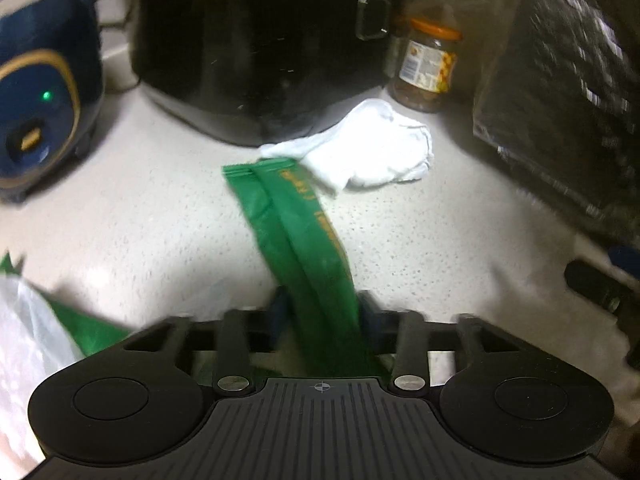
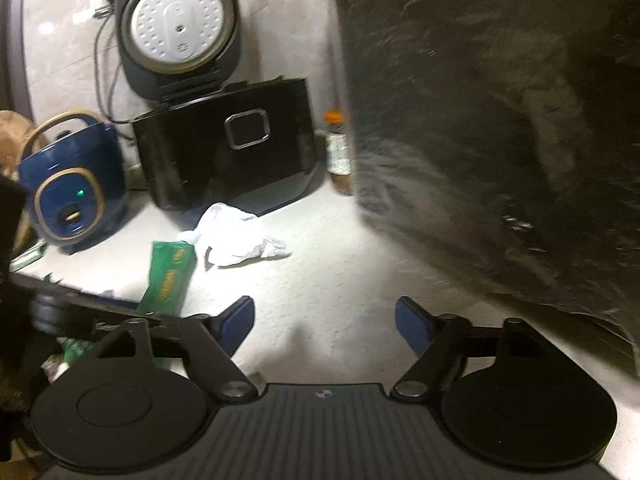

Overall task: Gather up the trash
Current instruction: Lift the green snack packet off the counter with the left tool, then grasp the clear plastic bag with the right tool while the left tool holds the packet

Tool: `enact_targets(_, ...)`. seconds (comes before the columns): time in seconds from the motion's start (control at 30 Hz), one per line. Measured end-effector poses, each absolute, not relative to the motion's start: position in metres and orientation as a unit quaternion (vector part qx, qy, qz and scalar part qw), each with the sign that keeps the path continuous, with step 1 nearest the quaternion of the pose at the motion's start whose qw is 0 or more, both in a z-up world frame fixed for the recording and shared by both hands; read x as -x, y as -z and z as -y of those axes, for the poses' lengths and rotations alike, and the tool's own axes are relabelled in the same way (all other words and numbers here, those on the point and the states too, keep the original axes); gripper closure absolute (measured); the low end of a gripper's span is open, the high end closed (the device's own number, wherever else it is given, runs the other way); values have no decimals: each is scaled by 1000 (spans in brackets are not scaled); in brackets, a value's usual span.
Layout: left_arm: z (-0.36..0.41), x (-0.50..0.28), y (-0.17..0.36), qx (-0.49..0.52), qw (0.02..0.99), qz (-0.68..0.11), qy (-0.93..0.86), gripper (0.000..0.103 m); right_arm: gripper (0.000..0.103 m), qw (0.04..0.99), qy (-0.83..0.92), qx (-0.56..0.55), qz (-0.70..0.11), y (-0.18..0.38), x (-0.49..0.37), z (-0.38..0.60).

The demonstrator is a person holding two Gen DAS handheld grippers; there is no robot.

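Observation:
A long green wrapper (image 1: pixel 304 232) runs from the pale counter up between the fingers of my left gripper (image 1: pixel 322 306), which is shut on its near end. In the right wrist view the same green wrapper (image 2: pixel 170 276) lies left of centre, its far end beside a crumpled white tissue (image 2: pixel 236 240). That tissue (image 1: pixel 368 148) rests just past the wrapper's far tip, against the black cooker. My right gripper (image 2: pixel 326 320) hovers open over bare counter with nothing between its blue pads (image 2: pixel 240 320). A large black trash bag (image 2: pixel 500 140) fills the right side, also the black bag (image 1: pixel 568 100).
A black rice cooker (image 2: pixel 228 152) with its lid raised stands at the back, a small blue cooker (image 2: pixel 72 196) to its left, and an orange-lidded jar (image 2: pixel 338 152) between cooker and bag. A clear plastic bag with green inside (image 1: pixel 24 320) sits at the near left.

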State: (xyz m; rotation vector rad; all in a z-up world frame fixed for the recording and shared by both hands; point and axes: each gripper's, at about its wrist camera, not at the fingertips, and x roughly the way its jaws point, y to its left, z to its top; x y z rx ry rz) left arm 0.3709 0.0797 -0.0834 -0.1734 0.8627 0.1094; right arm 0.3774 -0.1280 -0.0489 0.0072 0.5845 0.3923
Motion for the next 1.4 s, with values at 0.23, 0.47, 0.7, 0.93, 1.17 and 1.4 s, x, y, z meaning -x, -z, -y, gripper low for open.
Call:
enact_targets(0.23, -133, -282, 11, 164, 944, -286, -29, 75, 21, 925, -227, 0, -304, 36, -355, 105)
enact_targets(0.47, -247, -157, -33, 224, 941, -181, -179, 75, 20, 872, -376, 19, -312, 21, -297, 21)
enact_targets(0.7, -325, -80, -11, 284, 920, -180, -204, 75, 20, 838, -443, 137, -287, 35, -232, -97)
enact_targets(0.93, -356, -60, 20, 316, 910, -219, -157, 75, 56, 872, -329, 191, -307, 65, -234, -146)
enact_targets(1.17, -322, -56, 27, 315, 916, -229, -93, 75, 82, 905, -308, 67, -286, -11, -224, -71)
enact_targets(1.4, -209, -89, 44, 291, 904, -309, 43, 75, 82, 932, -233, 20, -277, -32, -175, 70)
